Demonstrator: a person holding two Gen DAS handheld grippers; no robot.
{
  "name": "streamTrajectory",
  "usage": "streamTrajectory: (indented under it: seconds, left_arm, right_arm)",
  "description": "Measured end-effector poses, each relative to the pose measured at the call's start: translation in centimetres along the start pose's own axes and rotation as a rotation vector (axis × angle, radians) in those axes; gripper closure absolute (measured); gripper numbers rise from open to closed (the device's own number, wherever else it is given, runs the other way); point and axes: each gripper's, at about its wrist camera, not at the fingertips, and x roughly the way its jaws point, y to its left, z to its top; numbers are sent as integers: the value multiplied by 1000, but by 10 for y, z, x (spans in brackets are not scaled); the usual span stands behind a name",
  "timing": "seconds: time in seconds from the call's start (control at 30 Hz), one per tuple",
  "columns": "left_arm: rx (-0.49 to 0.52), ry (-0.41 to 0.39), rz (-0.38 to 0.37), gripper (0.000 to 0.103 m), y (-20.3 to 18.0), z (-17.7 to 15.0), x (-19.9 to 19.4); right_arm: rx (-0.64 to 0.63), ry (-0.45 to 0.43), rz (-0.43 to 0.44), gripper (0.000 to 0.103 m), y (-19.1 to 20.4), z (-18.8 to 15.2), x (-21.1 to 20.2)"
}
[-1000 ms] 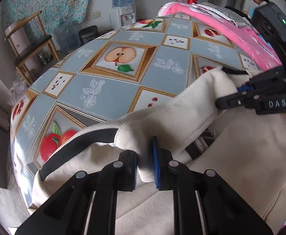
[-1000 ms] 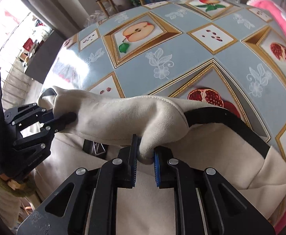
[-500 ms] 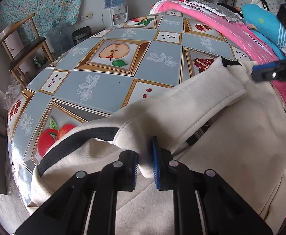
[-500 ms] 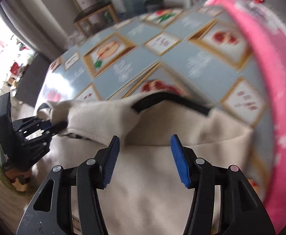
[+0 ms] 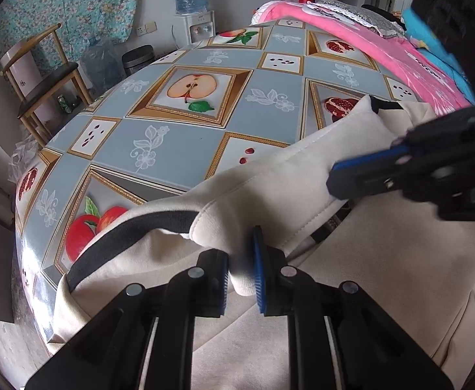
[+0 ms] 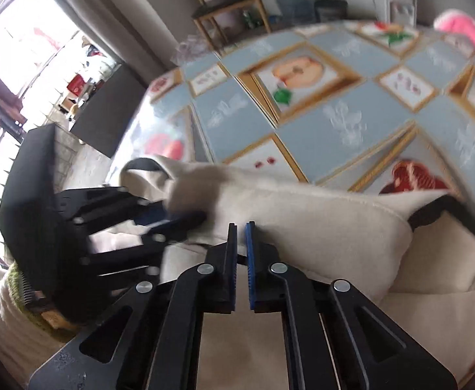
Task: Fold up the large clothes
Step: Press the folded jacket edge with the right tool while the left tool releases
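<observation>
While both claws worked the collar end of the garment, the scene stood as follows.

Left gripper [image 5: 240, 271]: its jaws pinched a bunched fold of the cream jacket [image 5: 384, 276], beside the black rib trim [image 5: 133, 230] at the neckline.

Right gripper [image 6: 241, 253]: its jaws had just closed and stood pressed together. Only a sliver of gap showed between the blue pads [image 6: 250, 260], with the thick rolled fold lying against their tips. In that blurred view I could not tell whether any cloth was caught; from the left wrist view its tips [image 5: 351, 175] lay against the same fold, further along from the left gripper.

Cream jacket: spread over the near edge of the fruit-print tablecloth [image 5: 179, 149], collar end lifted into a ridge, body hanging toward the person.

Beyond the jacket: pink quilt [image 5: 384, 52] along the far side of the tablecloth; wooden chair [image 5: 39, 78] and water dispenser [image 5: 192, 6] past the tablecloth's far corner.

Doing the step well, as I judged it: check that the right claw really had fabric before pulling, keep the two grips level and apart so the ridge stays taut, and lay the fold down flat without dragging the rib trim crooked.
</observation>
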Motion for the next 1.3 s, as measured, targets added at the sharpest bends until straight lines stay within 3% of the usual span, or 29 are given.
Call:
streamTrajectory:
  seconds: [0.1,0.23,0.33,0.47,0.57,0.63,0.77,0.93,1.1,1.2,1.3]
  left_arm:
    - [-81,7,-65,84,17,1,-6]
    - [-235,-49,-152,84,37,-2,-30]
    - [-274,-125,-53,83,41,-5,-50]
    - [-340,-180,-74,84,53,-4,-65]
    - [-303,-163,-156,83,41,3,-61]
    - [-255,-93,-222,83,25,6,-47]
    - [-202,50,-139,84,9,-6,-10]
    - [-280,-12,-144,90,22,-12,-7]
    - [-176,-43,-69,90,5,-11,-21]
    - [-116,-114,-112,88,-8,-4,-37]
    - [-83,-57,-83,88,-22,3,-20]
  right_arm:
    - [37,41,42,101,-14,-7,9]
    - [14,48,41,102,-11,-10,5]
    - [-12,55,19,102,-7,-10,4]
    - [-8,60,25,103,-8,-8,5]
    - [-1,54,24,103,-7,-6,10]
    - [1,48,22,103,-5,-7,11]
    - [0,48,18,103,-5,-7,10]
    - [-6,45,10,103,-3,-8,11]
    - [-20,30,6,103,-1,-9,12]
    - [-22,25,3,103,0,-9,14]
    - [-27,26,-4,103,1,-9,15]
